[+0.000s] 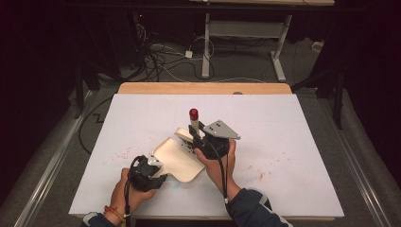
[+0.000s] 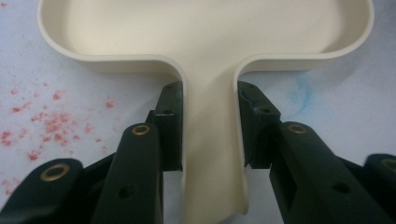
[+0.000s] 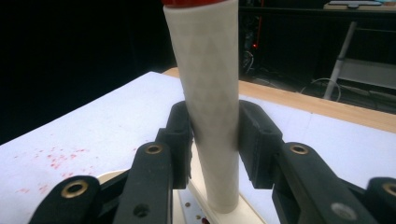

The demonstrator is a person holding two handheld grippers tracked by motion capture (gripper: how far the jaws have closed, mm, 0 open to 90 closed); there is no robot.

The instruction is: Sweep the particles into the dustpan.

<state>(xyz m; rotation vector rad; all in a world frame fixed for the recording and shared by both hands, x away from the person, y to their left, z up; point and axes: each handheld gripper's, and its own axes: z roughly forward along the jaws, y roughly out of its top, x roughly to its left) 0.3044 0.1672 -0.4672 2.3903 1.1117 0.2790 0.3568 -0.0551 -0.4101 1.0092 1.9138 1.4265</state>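
Cream dustpan (image 1: 176, 161) near table (image 1: 283, 189) front edge

A white rectangular sheet (image 1: 293, 142) covers the table, and everything else is placed from it. Its surface carries red powdery specks (image 1: 124, 153) near its left edge and fainter red specks (image 1: 265, 174) toward its right side, plus a faint blue smudge (image 2: 303, 91). A bare strip of light wooden table (image 1: 203, 88) shows along the sheet's far edge. Beyond that, on the grey floor, lies a tangle of dark and white cables (image 1: 161, 56), and a white metal desk frame (image 1: 246, 38) stands farther back.
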